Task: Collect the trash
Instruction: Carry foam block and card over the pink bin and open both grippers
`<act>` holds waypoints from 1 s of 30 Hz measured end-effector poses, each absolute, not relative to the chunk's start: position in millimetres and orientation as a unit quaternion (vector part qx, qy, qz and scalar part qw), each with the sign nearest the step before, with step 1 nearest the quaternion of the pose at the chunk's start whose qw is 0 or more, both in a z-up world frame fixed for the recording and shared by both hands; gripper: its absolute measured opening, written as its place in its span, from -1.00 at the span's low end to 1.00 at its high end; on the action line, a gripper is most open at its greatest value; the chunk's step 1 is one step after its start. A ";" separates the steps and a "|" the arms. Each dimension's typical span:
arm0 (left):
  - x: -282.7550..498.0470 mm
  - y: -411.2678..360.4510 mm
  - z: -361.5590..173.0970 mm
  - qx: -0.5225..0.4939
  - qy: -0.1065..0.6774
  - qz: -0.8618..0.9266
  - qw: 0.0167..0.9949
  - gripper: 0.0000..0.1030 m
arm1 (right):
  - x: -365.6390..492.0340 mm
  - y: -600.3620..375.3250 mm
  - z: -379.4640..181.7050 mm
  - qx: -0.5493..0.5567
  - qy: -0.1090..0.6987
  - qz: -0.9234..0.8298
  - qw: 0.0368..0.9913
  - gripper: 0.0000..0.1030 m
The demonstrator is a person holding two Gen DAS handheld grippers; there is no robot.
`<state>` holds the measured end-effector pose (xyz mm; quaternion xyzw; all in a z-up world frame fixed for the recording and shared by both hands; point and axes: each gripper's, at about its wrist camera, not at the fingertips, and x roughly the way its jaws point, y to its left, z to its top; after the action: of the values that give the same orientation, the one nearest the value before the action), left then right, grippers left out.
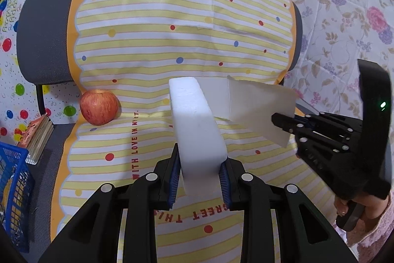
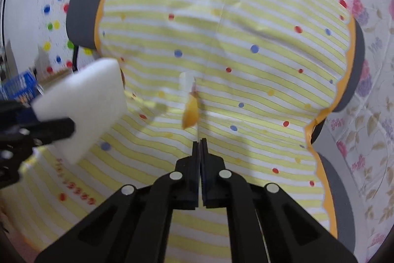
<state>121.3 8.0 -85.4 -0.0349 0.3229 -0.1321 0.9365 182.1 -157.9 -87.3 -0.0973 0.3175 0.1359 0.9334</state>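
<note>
The left gripper (image 1: pixel 200 173) was clamped on a thick white block of foam (image 1: pixel 197 130), held above a yellow-striped, dotted cloth (image 1: pixel 147 41) draped over a grey chair (image 1: pixel 44 28). The right gripper (image 1: pixel 277 118) was closed on a thin, flat white card-like sheet (image 1: pixel 258 110), raised off the cloth just right of the foam. A red apple (image 1: pixel 99 107) rested on the cloth, left of the foam. A blue plastic basket (image 1: pixel 12 189) stood at far left.

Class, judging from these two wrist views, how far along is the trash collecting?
Done: nothing visibly binned yet. In hand: the left gripper clamps a white foam block; the right gripper pinches a white card sheet. Left: drop both off; the blue basket may be the bin. The apple sits untouched.
</note>
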 end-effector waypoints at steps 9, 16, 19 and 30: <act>68.3 -13.7 -72.6 -0.027 0.312 -0.178 0.933 -0.42 | 104.8 -211.0 -52.4 0.033 0.324 0.114 0.938 -0.96; 24.8 -48.8 -73.8 0.004 0.310 -0.221 0.925 -0.42 | 33.6 -241.5 -47.6 0.055 0.308 0.073 0.947 -0.97; 5.2 -70.1 -74.0 0.014 0.308 -0.250 0.918 -0.42 | 4.9 -256.1 -44.4 0.062 0.306 0.048 0.949 -0.97; -59.1 -167.6 -83.5 0.062 0.299 -0.386 0.871 -0.42 | -114.8 -316.2 -44.1 0.071 0.325 -0.088 0.939 -0.96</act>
<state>-59.1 -167.6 -83.5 0.0621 0.2988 -0.3858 0.8706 -114.8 -316.2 -44.1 0.0705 0.3254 -0.0876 0.9389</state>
